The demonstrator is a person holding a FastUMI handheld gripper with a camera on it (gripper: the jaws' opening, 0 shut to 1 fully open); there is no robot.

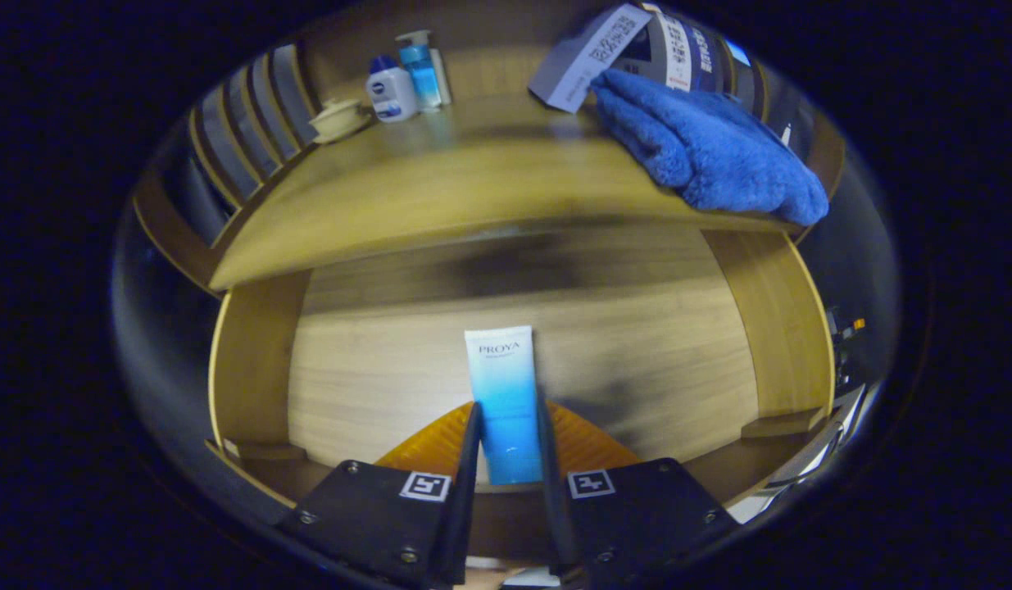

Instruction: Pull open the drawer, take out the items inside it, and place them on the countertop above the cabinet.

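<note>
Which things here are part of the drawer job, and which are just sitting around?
Part of the job:
- blue tube, clamped between the gripper jaws
- open drawer, under the tube
- countertop, where the tube goes

Just lying about, all on the countertop:
- blue towel
- box
- two bottles
- small lidded dish

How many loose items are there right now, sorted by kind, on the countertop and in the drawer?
Bottles on the countertop: 2, a squat bottle and a pump bottle
Small dish: 1
Blue towel: 1
Printed box: 1
Tube, in the shut gripper: 1
Total: 6
</note>
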